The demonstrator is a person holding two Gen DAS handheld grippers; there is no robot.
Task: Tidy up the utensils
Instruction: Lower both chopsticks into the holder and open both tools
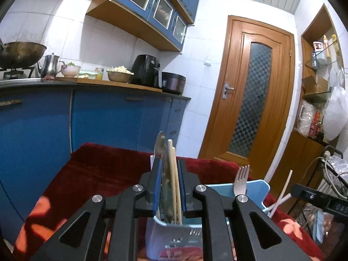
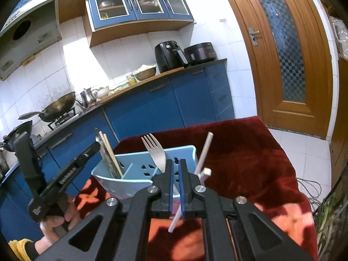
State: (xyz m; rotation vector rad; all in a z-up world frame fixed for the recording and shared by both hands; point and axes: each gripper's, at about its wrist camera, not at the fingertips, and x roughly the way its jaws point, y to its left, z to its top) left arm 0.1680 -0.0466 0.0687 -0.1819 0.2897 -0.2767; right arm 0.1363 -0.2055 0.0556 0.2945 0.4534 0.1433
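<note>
Left fingers (image 1: 169, 187) clamping wooden chopsticks (image 1: 175, 182), right fingers (image 2: 176, 181) clamping white chopsticks (image 2: 201, 163), red blanket (image 2: 250, 152), blue cabinets (image 2: 152, 106).

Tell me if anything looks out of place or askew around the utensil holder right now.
One white chopstick is pinched slantwise in the right gripper, and its mate appears to lean outside the light blue utensil holder. The fork stands tines up. The left gripper brackets the wooden chopsticks and a metal utensil.
</note>
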